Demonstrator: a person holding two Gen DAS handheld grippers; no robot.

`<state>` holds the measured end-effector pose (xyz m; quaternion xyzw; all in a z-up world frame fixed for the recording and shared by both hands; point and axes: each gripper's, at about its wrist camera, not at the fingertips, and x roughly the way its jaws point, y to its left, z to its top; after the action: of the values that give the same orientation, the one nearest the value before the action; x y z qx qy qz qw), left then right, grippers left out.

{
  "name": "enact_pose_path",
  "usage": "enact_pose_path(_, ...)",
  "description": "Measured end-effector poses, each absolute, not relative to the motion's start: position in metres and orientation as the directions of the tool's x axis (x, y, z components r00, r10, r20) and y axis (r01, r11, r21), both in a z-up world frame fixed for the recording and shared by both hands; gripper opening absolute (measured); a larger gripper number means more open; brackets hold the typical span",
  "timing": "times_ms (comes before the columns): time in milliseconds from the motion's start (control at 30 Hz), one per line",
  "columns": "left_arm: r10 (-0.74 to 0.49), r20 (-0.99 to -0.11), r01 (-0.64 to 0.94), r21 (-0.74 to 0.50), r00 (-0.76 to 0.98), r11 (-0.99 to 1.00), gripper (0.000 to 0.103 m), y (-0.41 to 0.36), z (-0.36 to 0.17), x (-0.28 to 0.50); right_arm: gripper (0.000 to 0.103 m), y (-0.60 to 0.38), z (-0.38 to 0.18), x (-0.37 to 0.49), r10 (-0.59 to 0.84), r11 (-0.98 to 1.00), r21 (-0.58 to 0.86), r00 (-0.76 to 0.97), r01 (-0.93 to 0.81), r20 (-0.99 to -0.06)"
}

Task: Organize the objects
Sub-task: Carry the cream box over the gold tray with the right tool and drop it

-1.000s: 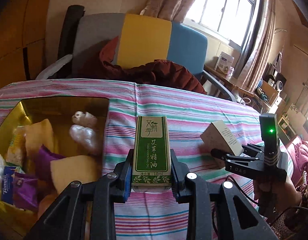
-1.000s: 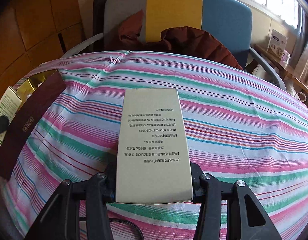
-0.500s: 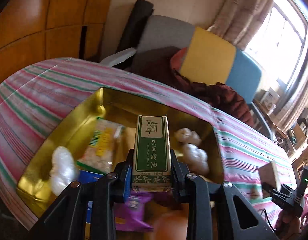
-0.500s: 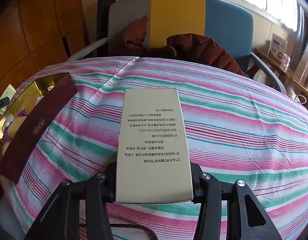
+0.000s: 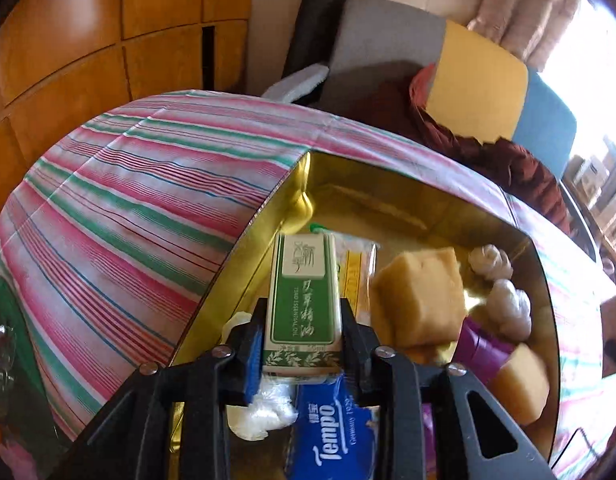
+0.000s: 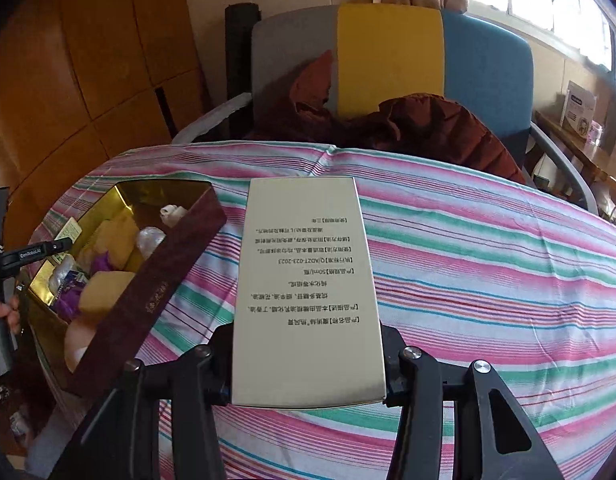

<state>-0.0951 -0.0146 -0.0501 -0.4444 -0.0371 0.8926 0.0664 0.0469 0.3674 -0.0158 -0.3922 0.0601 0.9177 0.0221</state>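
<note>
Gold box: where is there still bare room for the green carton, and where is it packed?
The gold box shows bare floor along its far wall, beyond the yellow cake packet. Nearer, around the Tempo tissues, it is crowded. The green carton sits in the left gripper.

"Tempo" on blue tissue pack [image 5: 331, 428]; "50ml" on beige box [image 6: 308, 268]

Striped tablecloth [image 6: 487, 272], gold-lined box [image 6: 176, 264] on it
</note>
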Motion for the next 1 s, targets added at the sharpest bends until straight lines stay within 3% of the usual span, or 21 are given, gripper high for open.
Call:
enact_pose_path(100, 0.146, -0.778, -0.077, -0.125, -0.611, -0.989, 0.051, -0.019, -0.049, -0.09, 0.05, 0.348, -0.006, 0.037, -0.025, -0.996, 0.078, -0.699, -0.044, -0.714)
enact_pose_path(167, 0.174, -0.759, -0.075, -0.164, -0.627, -0.984, 0.053, -0.024, -0.047, -0.085, 0.05, 0.336, -0.001, 0.03, -0.036, -0.998, 0.068, -0.704, -0.017, -0.709)
enact_pose_path(467, 0.325, -0.681, -0.061, -0.381, -0.657, -0.922, 0.054, -0.035, -0.045, -0.045, 0.05, 0.269, 0.012, -0.004, -0.105, -0.989, 0.003, -0.695, 0.146, -0.712)
enact_pose_path(1000, 0.343, -0.651, -0.062, -0.414, -0.677, -0.908, 0.054, -0.037, -0.036, -0.025, 0.05, 0.148, -0.002, -0.13, -0.126, -0.841, -0.245, -0.615, 0.482, -0.778)
